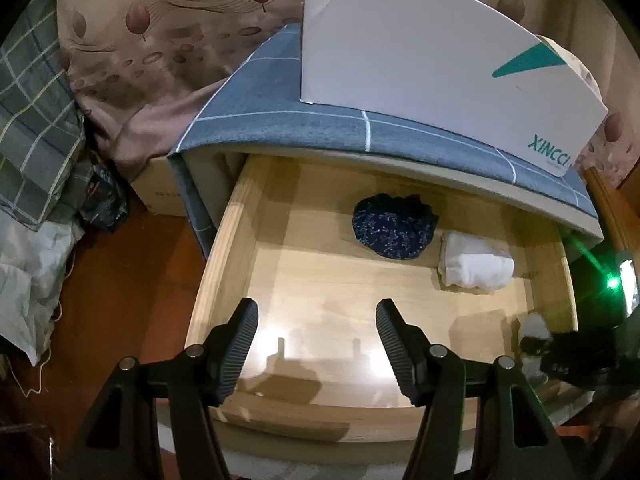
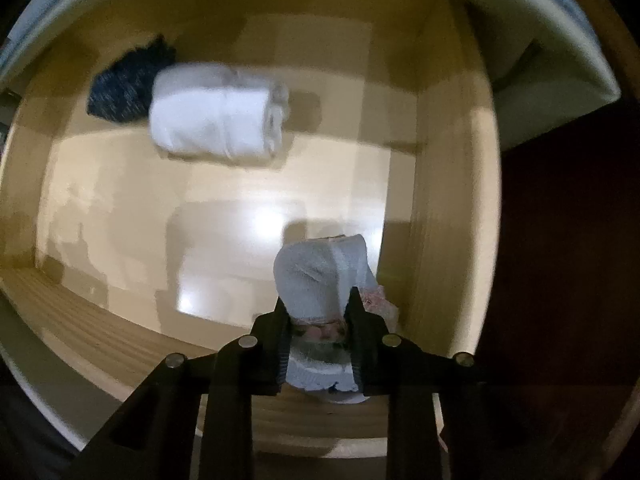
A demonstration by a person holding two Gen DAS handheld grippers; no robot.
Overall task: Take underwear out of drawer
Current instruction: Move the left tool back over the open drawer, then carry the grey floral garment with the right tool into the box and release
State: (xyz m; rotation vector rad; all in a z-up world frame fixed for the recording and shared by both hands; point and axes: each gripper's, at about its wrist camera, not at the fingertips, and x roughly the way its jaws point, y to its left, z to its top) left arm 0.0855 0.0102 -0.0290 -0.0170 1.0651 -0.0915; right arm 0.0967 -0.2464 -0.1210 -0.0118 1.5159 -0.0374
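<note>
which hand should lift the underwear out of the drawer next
Right. The right tongs are already shut on the light grey underwear near the drawer's right wall. The left tongs hang open and empty over the drawer's front, holding nothing.

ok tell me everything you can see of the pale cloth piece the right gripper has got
The pale cloth piece is a small bundle of soft, light grey-white knit with a paler band across its top and a bit of pink lace at its right. The right gripper is shut on it, pinching it from both sides. It bulges beyond the fingertips, near the right wall of the wooden drawer. Whether it touches the drawer floor is unclear.
</note>
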